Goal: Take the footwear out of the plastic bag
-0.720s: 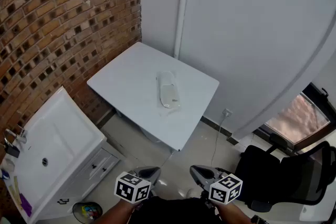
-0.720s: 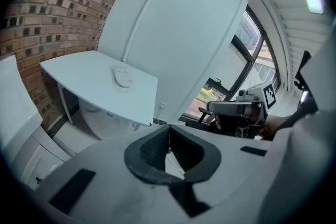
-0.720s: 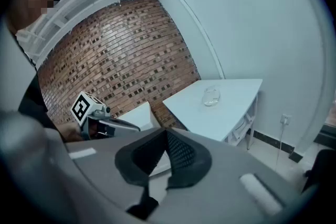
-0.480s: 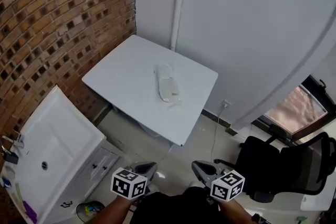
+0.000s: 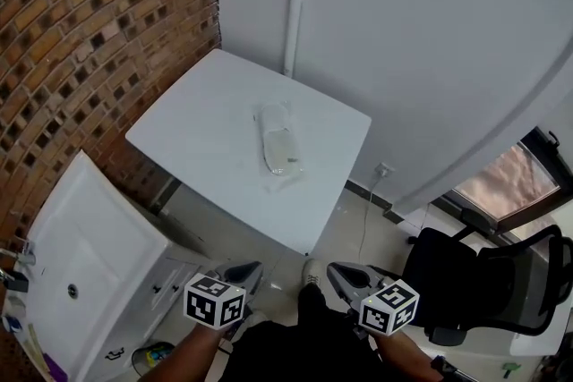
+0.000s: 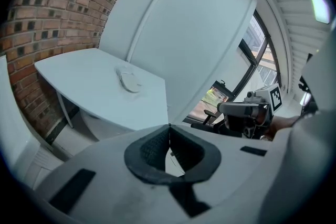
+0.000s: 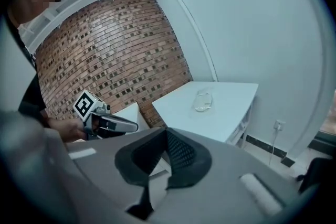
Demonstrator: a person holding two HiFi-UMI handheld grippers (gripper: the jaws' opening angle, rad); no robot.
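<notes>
A clear plastic bag [image 5: 279, 139] is seen lying flat near the middle of the white surface [image 5: 192, 125], which is set into the corner between a brick wall [image 5: 81, 22] and a plain white wall [image 5: 430, 40]. The footwear [image 5: 286, 153] is enclosed in the bag as a pale shape, and its kind cannot be made out. Nothing else is carried by the surface.

The left gripper [image 6: 169, 132] is held low at the bottom of the head view, over the floor and well apart from the surface. Its jaws are pressed together, and nothing is caught between them. The right gripper [image 7: 166, 137] is held beside it at a similar height, likewise well apart from the bag. Its jaws are pressed together as well, with nothing between them. Both grippers are pointed somewhat downward and toward the surface, so that the bag is seen beyond the jaws in each gripper view.

A white sink cabinet [image 5: 89, 237] is placed just beside the surface, along the brick wall. A black office chair [image 5: 483, 282] is seen on the floor at the right, near a window
</notes>
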